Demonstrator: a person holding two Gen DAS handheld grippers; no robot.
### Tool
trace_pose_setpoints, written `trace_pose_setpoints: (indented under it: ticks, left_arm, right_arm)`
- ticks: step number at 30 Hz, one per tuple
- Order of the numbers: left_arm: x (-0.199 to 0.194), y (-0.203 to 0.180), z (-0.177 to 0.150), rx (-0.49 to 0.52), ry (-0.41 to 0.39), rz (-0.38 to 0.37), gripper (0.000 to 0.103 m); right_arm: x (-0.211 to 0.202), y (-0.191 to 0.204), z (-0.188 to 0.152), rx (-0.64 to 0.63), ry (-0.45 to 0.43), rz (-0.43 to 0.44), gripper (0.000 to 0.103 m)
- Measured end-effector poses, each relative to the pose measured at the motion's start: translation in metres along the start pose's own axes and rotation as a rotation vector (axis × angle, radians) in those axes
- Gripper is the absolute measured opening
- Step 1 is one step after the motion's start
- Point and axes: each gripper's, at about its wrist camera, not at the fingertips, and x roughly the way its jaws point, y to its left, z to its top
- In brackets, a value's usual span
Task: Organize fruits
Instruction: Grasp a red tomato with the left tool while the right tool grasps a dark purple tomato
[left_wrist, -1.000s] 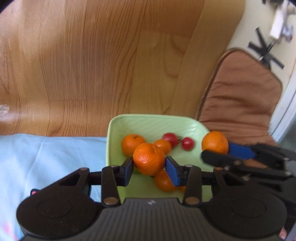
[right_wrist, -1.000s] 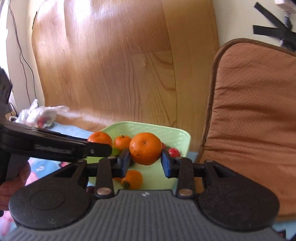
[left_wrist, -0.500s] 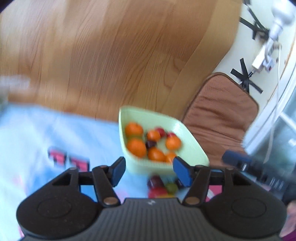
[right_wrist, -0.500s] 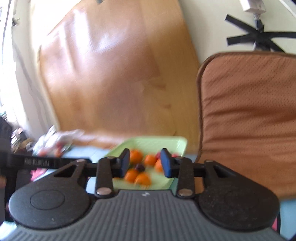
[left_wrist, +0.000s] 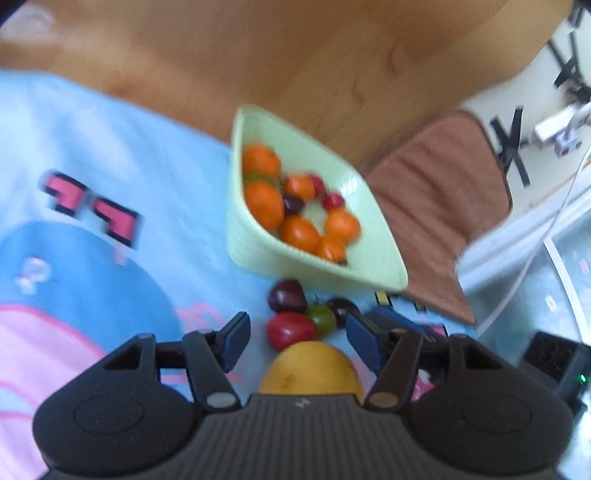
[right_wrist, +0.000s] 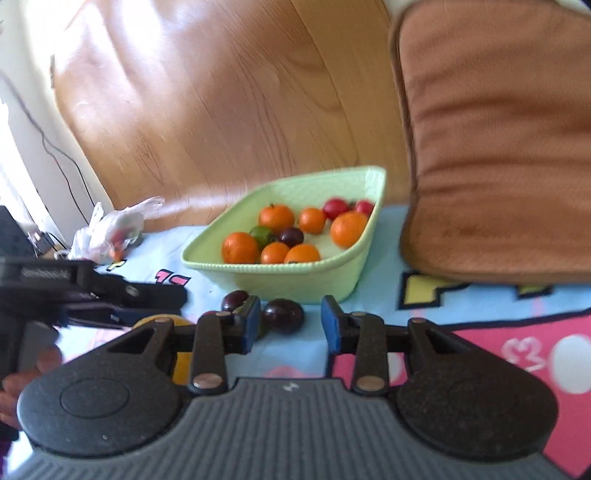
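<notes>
A pale green bowl (left_wrist: 373, 275) (right_wrist: 280, 282) holds several oranges, small red fruits and a dark plum. On the blue cloth before it lie dark plums (left_wrist: 287, 295) (right_wrist: 283, 311), a red fruit (left_wrist: 291, 329), a green one (left_wrist: 322, 316) and a yellow fruit (left_wrist: 311, 369). My left gripper (left_wrist: 297, 341) is open and empty above the loose fruits, the yellow fruit right under it. My right gripper (right_wrist: 290, 323) is open and empty, with a dark plum just beyond its jaws. The left gripper also shows in the right wrist view (right_wrist: 122, 299).
A brown cushion (right_wrist: 498, 147) (left_wrist: 436, 206) stands right of the bowl against a wooden board (right_wrist: 221, 103). A white plastic bag (right_wrist: 110, 229) with fruit lies at the back left. A black box (left_wrist: 554, 358) sits at the right.
Both grippers let their oranges go into the bowl, opened, and drew back and down toward the loose fruits in front of the bowl.
</notes>
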Motion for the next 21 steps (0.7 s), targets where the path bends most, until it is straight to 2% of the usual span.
trace_pose_setpoints:
  ticks: [1, 3, 4, 5, 7, 9, 12, 16, 17, 21]
  left_arm:
    - [0.004, -0.002, 0.001, 0.024, 0.019, -0.021, 0.059]
    - [0.008, -0.009, 0.001, 0.082, 0.035, -0.006, 0.058]
    - [0.008, -0.012, -0.001, 0.101, 0.039, 0.0, 0.056]
    - [0.007, -0.013, -0.003, 0.117, 0.038, 0.01, 0.049]
    - [0.004, -0.014, -0.013, 0.126, 0.047, -0.015, 0.048]
    - [-0.004, -0.017, -0.023, 0.152, 0.014, -0.014, 0.049]
    - [-0.012, -0.015, -0.026, 0.124, 0.0, -0.015, 0.048]
    - [-0.007, -0.012, -0.016, 0.112, 0.016, 0.025, 0.057]
    - [-0.004, -0.012, -0.013, 0.113, 0.027, 0.03, 0.056]
    - [0.005, -0.026, -0.008, 0.202, 0.049, 0.086, 0.053]
  right_arm:
    - [0.005, -0.002, 0.001, 0.02, 0.007, 0.007, 0.04]
    - [0.015, -0.005, -0.002, 0.043, 0.024, 0.019, 0.04]
    - [0.018, -0.008, -0.004, 0.054, 0.019, 0.029, 0.039]
    - [0.018, -0.009, -0.005, 0.067, 0.018, 0.042, 0.038]
    - [0.013, -0.011, -0.003, 0.077, 0.039, 0.061, 0.032]
    - [0.005, -0.012, -0.004, 0.069, 0.053, 0.075, 0.032]
    - [-0.003, -0.003, -0.004, -0.006, 0.056, 0.081, 0.032]
    - [0.0, 0.005, -0.008, -0.105, 0.063, 0.012, 0.033]
    - [0.0, 0.004, -0.008, -0.102, 0.06, 0.016, 0.033]
    - [0.003, 0.003, -0.011, -0.121, 0.069, 0.031, 0.033]
